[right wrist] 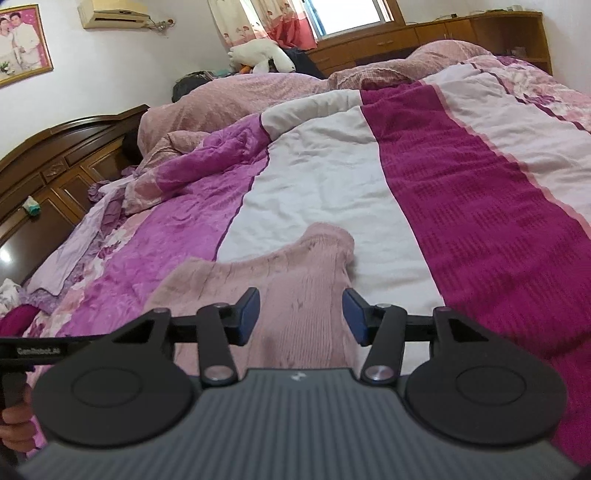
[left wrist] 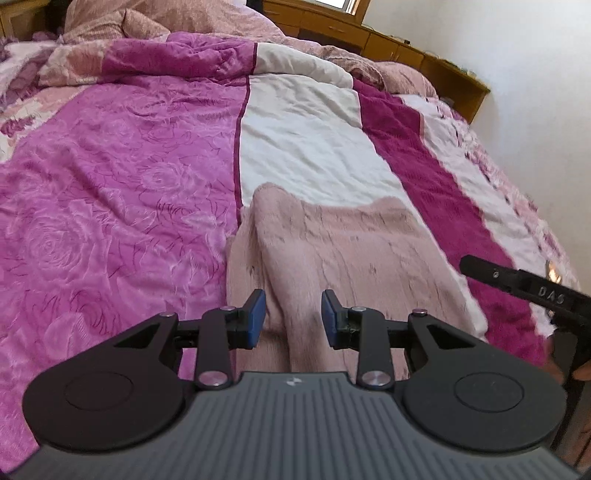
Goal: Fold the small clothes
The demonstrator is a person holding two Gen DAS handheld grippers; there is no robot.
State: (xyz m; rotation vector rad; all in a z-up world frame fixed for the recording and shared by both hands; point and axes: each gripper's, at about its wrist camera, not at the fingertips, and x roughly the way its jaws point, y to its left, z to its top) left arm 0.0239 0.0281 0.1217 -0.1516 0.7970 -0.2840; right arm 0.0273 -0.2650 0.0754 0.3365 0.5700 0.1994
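Left wrist view showed both claws released, left gripper [left wrist: 293, 314] and right gripper [right wrist: 301, 315] over the pink garment [left wrist: 351, 251]; best pinch its 12 o'clock corners evenly.

Light: soft daylight came from the window [right wrist: 354, 16], which was blown out white.
Shadows: faint.
Blur: slight on the bedspread [left wrist: 461, 206].
Distortion: fisheye bending at edges.

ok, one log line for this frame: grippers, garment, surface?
left gripper: open, over garment | right gripper: open, over garment | pink garment: flat, ungrasped | surface: bed quilt
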